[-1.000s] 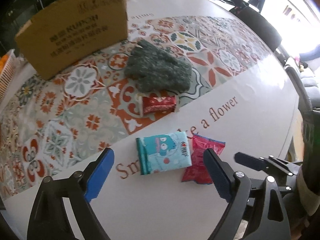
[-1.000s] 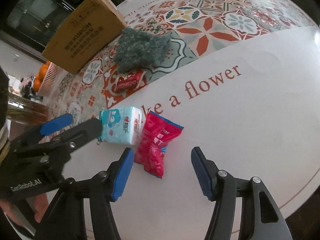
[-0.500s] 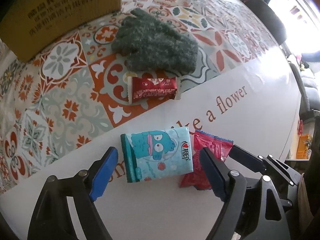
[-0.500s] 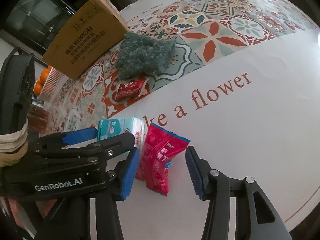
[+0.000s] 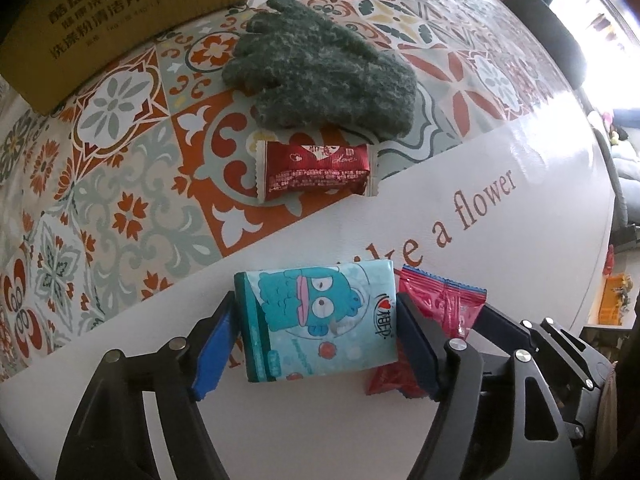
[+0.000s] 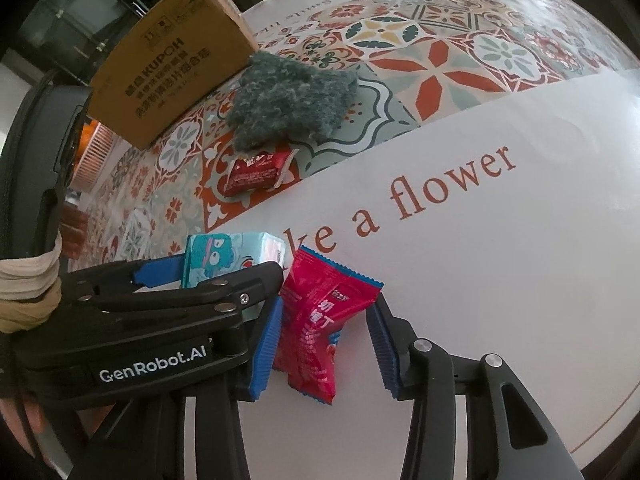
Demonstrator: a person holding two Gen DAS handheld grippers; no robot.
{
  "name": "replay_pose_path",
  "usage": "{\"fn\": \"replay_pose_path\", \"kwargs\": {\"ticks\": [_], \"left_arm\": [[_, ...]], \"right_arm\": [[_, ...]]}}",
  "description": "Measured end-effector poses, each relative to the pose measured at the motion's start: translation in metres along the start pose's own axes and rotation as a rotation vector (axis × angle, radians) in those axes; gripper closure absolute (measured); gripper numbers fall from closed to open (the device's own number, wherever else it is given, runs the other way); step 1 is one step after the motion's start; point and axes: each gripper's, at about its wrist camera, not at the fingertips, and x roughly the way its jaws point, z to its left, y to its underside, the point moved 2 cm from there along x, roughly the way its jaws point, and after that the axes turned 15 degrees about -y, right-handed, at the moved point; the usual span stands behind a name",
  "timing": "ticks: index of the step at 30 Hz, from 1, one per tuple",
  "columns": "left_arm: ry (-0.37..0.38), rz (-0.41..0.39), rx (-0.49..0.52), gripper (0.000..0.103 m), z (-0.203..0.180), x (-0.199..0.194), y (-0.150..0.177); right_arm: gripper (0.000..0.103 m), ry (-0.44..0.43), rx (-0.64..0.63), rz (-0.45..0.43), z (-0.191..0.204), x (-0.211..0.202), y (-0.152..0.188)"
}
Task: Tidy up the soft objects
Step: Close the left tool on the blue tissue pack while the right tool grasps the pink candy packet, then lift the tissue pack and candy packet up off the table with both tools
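Left wrist view: the left gripper (image 5: 316, 344) straddles the teal cartoon-printed tissue pack (image 5: 320, 320), which lies flat on the white edge of the tablecloth (image 5: 520, 280). Its blue pads (image 5: 212, 350) stand at the pack's two short ends, so the long axis runs straight across the gap, from pad to pad. The jaws look pressed against or just touching the pack; I cannot tell whether they are squeezing it yet.

In the right wrist view the right gripper (image 6: 324, 344) brackets the crinkly red plastic snack packet (image 6: 320, 328), whose long axis runs along the fingers, away from the camera. Its jaws are spread, the left pad close against the packet and the right pad just beside it.

The two items lie side by side, touching, so the inner fingers crowd each other. Farther ahead of both tools lie a dark red wrapped bar (image 5: 316, 172), a fuzzy green knitted glove (image 5: 320, 68) and a brown cardboard box (image 5: 120, 20).
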Motion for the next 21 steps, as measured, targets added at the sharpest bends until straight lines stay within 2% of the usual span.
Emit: {"fn": "replay_pose_path", "kwargs": {"ticks": [7, 21], "left_arm": [[0.015, -0.018, -0.013, 0.03, 0.019, -0.003, 0.008], [-0.079, -0.081, -0.023, 0.031, 0.053, -0.019, 0.023]], "right_arm": [[0.058, 0.002, -0.012, 0.017, 0.001, 0.002, -0.002], [0.059, 0.048, -0.125, 0.071, 0.021, 0.013, 0.0]]}}
